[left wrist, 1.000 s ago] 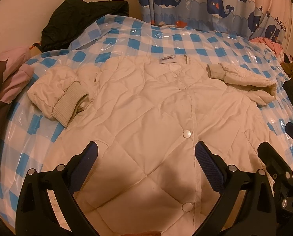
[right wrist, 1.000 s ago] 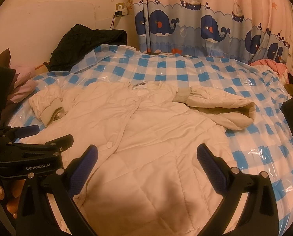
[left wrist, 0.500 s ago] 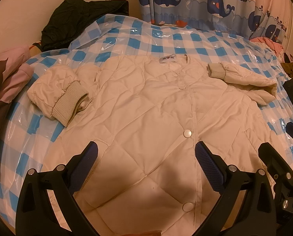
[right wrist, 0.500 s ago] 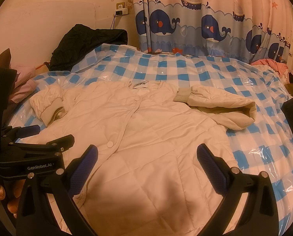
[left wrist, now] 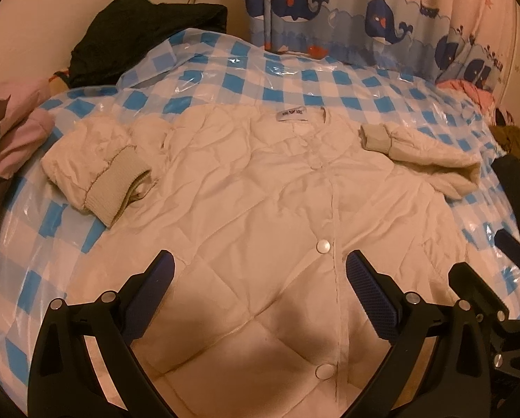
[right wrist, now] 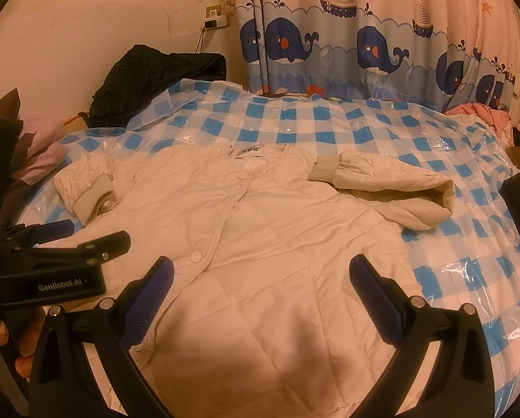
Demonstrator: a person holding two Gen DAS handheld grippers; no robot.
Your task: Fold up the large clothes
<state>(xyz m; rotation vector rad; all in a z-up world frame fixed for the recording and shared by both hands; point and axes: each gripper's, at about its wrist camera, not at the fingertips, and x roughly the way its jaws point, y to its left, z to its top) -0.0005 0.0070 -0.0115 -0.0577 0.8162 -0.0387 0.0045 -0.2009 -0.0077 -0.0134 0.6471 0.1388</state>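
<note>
Jacket [left wrist: 260,209] lay flat on the bed [left wrist: 295,80], collar far, hem near. My left gripper [left wrist: 260,289] and right gripper [right wrist: 260,289] hovered over the hem, both spread wide, empty.

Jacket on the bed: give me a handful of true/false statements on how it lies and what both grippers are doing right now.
1. The cream jacket lies front up, snaps showing. True.
2. The left gripper is clamped on the hem. False: its jaws are open above the fabric, holding nothing.
3. Both sleeves are bent inward, with the ribbed cuffs on or near the body. True.
4. The right gripper holds a sleeve. False: it is open and empty.
5. The bed cover is plain white. False: blue-and-white check.
</note>
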